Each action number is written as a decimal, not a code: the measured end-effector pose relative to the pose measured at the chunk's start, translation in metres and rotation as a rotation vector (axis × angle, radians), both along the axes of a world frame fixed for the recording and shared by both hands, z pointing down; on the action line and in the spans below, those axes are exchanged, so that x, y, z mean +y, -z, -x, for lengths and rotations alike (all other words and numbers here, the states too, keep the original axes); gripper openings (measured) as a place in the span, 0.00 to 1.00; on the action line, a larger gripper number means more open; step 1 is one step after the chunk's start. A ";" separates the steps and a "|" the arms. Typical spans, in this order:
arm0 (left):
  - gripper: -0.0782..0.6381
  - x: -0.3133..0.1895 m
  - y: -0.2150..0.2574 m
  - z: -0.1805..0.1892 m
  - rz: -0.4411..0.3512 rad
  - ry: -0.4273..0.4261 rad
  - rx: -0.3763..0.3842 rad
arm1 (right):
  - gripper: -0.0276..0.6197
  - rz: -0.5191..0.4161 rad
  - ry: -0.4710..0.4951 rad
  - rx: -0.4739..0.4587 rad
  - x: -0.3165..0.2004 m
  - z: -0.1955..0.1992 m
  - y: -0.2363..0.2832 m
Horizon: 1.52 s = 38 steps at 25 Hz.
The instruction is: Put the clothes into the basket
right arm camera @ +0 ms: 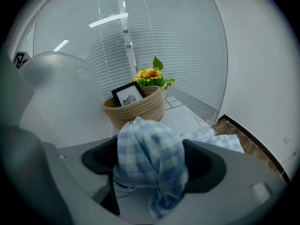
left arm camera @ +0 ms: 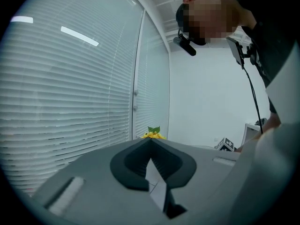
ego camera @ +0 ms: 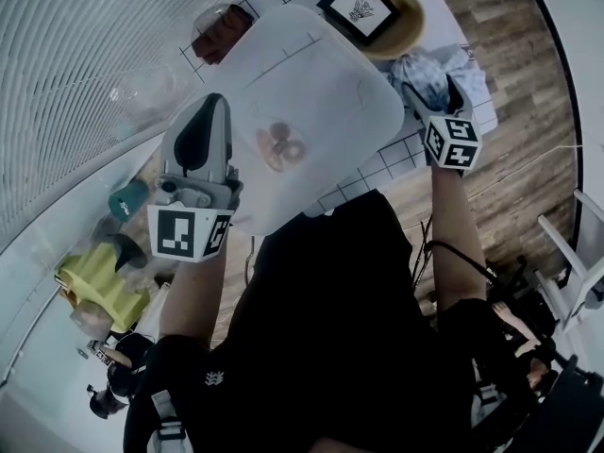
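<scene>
A blue-and-white checked cloth [ego camera: 429,69] lies bunched on the white tiled table [ego camera: 392,154], right beside the woven basket [ego camera: 408,22]. My right gripper [ego camera: 434,88] reaches over it. In the right gripper view, the cloth [right arm camera: 150,158] stands in a heap between the widely spread jaws of that gripper [right arm camera: 152,149], and more of it trails off to the right. The basket [right arm camera: 136,111] stands just beyond and holds a framed picture [right arm camera: 127,96]. My left gripper [ego camera: 215,102] is raised at the left, away from the cloth. Its jaws [left arm camera: 150,140] meet at the tips with nothing between them.
Sunflowers [right arm camera: 152,74] stand behind the basket. Slatted blinds [ego camera: 85,55] line the far side. Wooden floor [ego camera: 528,159] lies right of the table, with a white chair [ego camera: 576,262] further back. A yellow-green object [ego camera: 99,286] sits low at the left.
</scene>
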<state>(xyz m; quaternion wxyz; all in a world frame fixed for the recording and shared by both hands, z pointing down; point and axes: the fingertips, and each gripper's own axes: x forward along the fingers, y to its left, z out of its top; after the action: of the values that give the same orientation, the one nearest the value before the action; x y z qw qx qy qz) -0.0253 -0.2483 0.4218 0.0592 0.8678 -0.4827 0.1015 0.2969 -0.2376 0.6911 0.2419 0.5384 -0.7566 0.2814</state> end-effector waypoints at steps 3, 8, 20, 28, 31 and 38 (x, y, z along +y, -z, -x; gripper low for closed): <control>0.12 -0.003 0.002 -0.005 0.002 -0.013 -0.008 | 0.61 0.029 0.015 0.004 0.005 -0.004 -0.004; 0.12 -0.004 0.013 -0.014 -0.019 -0.023 0.003 | 0.33 0.036 0.019 -0.029 0.008 -0.002 0.000; 0.12 0.019 0.062 0.008 -0.105 0.002 0.046 | 0.17 -0.034 -0.037 -0.073 0.027 -0.007 0.050; 0.12 0.030 0.096 0.017 -0.168 0.001 0.081 | 0.17 -0.133 -0.053 -0.081 0.033 -0.011 0.107; 0.12 0.035 0.103 0.020 -0.170 -0.001 0.095 | 0.17 -0.148 -0.056 -0.090 0.037 -0.010 0.124; 0.12 0.044 0.103 0.034 -0.165 0.006 0.105 | 0.17 -0.190 -0.036 -0.090 0.035 -0.003 0.155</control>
<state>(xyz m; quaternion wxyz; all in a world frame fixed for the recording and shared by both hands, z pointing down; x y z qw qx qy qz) -0.0588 -0.2048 0.3186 0.0131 0.8723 -0.4885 0.0155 0.2995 -0.2023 0.5359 0.1503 0.5591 -0.7803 0.2365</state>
